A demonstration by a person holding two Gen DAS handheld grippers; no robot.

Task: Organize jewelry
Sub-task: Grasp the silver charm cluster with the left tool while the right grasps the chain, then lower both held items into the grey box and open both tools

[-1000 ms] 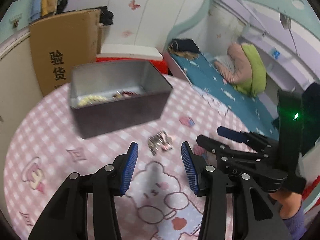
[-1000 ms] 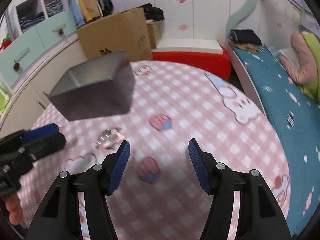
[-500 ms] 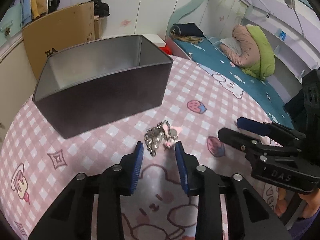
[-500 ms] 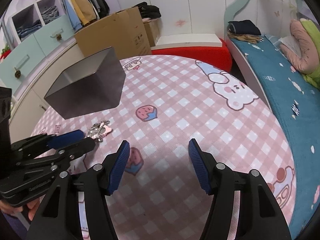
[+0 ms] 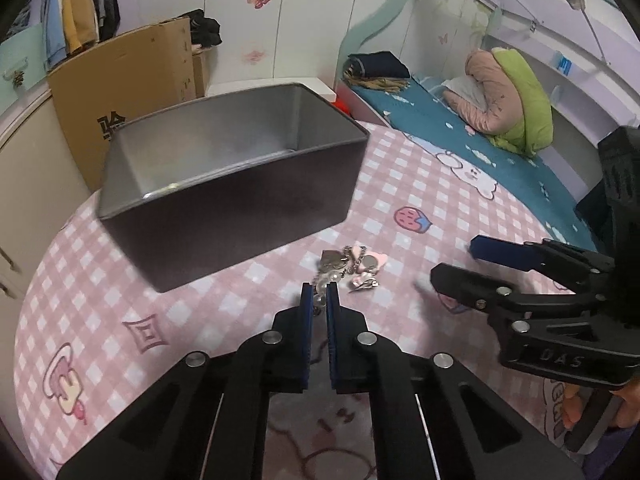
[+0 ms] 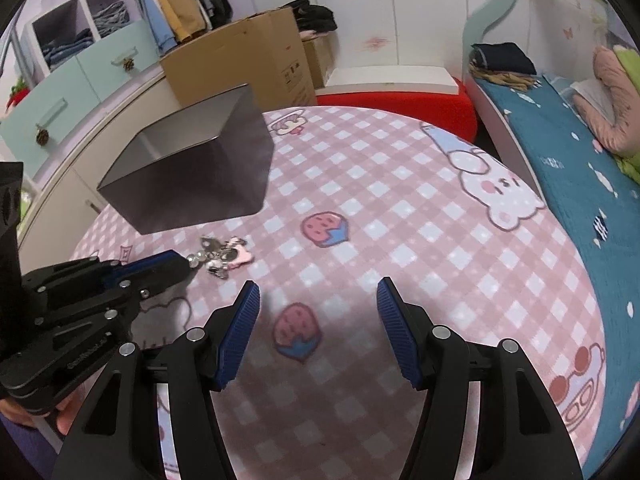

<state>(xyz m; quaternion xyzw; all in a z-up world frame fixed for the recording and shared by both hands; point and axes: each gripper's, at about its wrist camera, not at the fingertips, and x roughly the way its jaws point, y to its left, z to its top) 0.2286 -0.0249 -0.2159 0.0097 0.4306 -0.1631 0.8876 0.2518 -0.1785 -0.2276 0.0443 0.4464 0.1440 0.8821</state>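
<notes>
A silver chain bracelet with pink and silver charms (image 5: 352,270) lies on the pink checked tablecloth (image 5: 200,320), just in front of a dark metal tin (image 5: 240,184). My left gripper (image 5: 319,298) is shut on the near end of the bracelet. The bracelet (image 6: 224,256) and tin (image 6: 192,184) also show in the right wrist view, with the left gripper (image 6: 182,264) pinching the chain. My right gripper (image 6: 318,316) is open and empty above the cloth, to the right of the bracelet. The tin's floor is hidden from here.
The round table drops off at its edges toward a blue bed (image 6: 560,152) on the right. A cardboard box (image 6: 240,56), a red stool (image 6: 400,100) and cabinets (image 6: 60,92) stand behind the table. The right gripper (image 5: 492,264) reaches in at the right of the left wrist view.
My left gripper moved down and forward to the bracelet and shut on its near end. The right gripper stayed open and shifted a little.
</notes>
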